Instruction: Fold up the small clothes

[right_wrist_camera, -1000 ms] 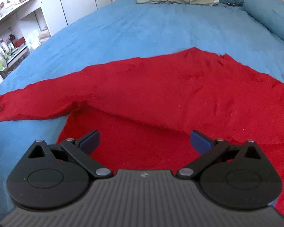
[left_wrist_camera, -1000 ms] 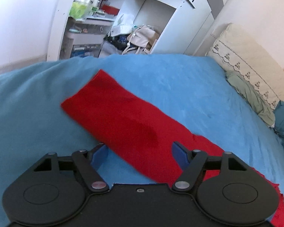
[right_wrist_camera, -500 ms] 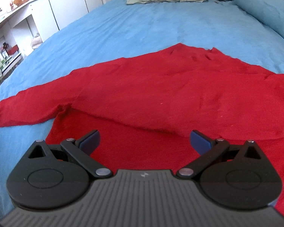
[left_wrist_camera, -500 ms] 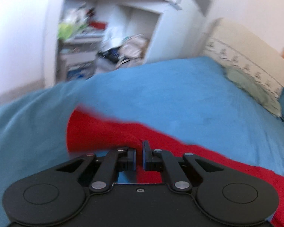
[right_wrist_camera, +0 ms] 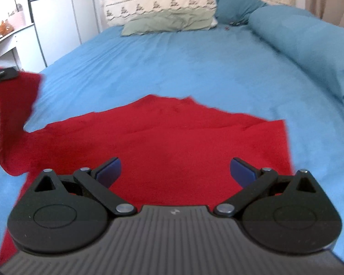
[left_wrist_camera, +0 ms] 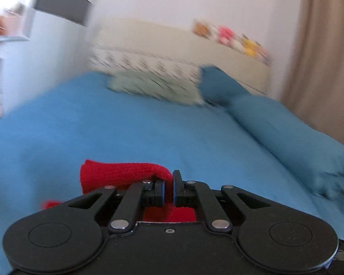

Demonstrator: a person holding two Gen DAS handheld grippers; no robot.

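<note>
A red knit sweater [right_wrist_camera: 176,142] lies flat on the blue bedspread [right_wrist_camera: 172,64]. Its left sleeve [right_wrist_camera: 16,105] is lifted off the bed at the left edge of the right wrist view, held by my left gripper [right_wrist_camera: 2,74]. In the left wrist view my left gripper [left_wrist_camera: 169,190] is shut on the red sleeve [left_wrist_camera: 121,174], which bunches over its left finger. My right gripper [right_wrist_camera: 174,171] is open and empty, hovering over the lower body of the sweater.
A green pillow [right_wrist_camera: 167,21] and a cream patterned pillow [right_wrist_camera: 158,5] lie at the headboard. A rolled blue duvet [right_wrist_camera: 305,45] runs along the right side. White shelves and cupboard [right_wrist_camera: 57,23] stand to the left of the bed.
My left gripper closed on the sleeve, lifted it off the bed and swung right toward the headboard. My right gripper stayed open over the sweater body.
</note>
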